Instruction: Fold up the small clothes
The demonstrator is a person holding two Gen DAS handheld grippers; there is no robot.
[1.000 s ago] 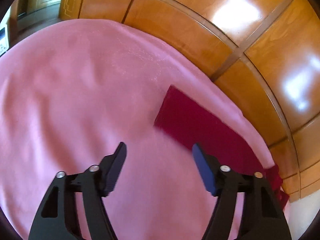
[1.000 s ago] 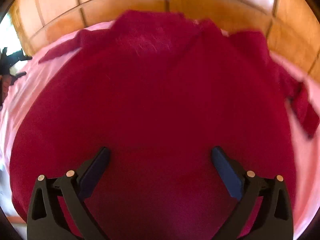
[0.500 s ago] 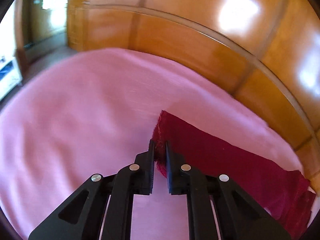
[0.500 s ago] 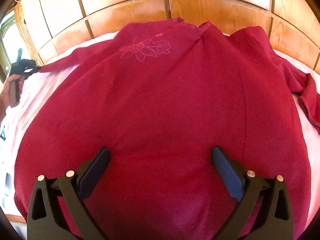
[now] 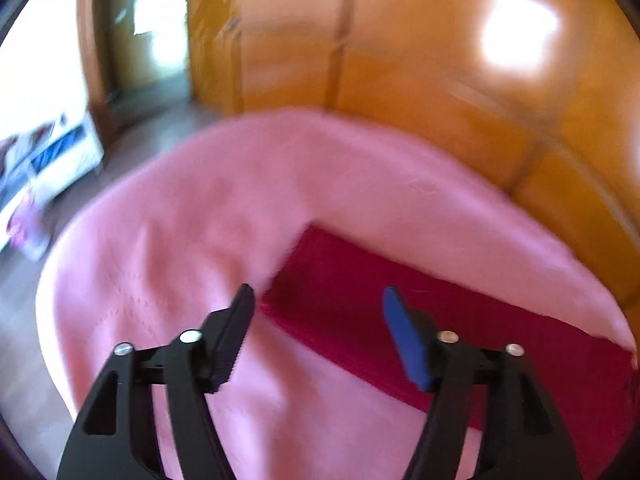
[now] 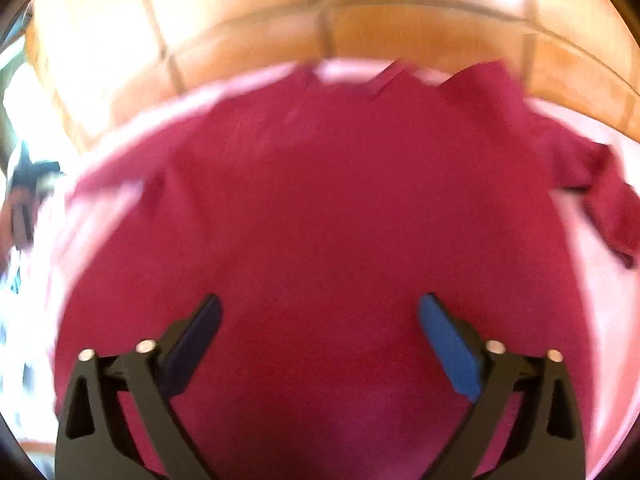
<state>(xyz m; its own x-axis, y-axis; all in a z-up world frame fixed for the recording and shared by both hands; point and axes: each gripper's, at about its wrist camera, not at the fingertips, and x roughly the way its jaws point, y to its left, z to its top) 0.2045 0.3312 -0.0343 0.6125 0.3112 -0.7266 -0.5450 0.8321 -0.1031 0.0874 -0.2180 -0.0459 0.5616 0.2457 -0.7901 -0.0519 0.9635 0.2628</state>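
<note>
A dark red sweater [image 6: 340,208] lies spread flat on a pink blanket [image 6: 600,280], collar toward the wooden headboard. Its left sleeve [image 5: 400,312] stretches out straight across the pink blanket [image 5: 200,220] in the left wrist view. My left gripper [image 5: 318,312] is open and empty, held above the cuff end of that sleeve. My right gripper [image 6: 318,316] is open and empty, hovering over the sweater's lower body. The right sleeve [image 6: 608,208] lies bent at the right. Both views are motion-blurred.
A glossy wooden headboard [image 5: 400,60] runs along the far edge of the bed and shows in the right wrist view [image 6: 320,20]. A white box [image 5: 52,160] stands on the floor at left. The left hand with its gripper [image 6: 28,192] shows at the far left.
My left gripper was shut on the sleeve cuff half a second ago; it has let go, opened and lifted back. My right gripper stayed open and pulled back slightly over the sweater.
</note>
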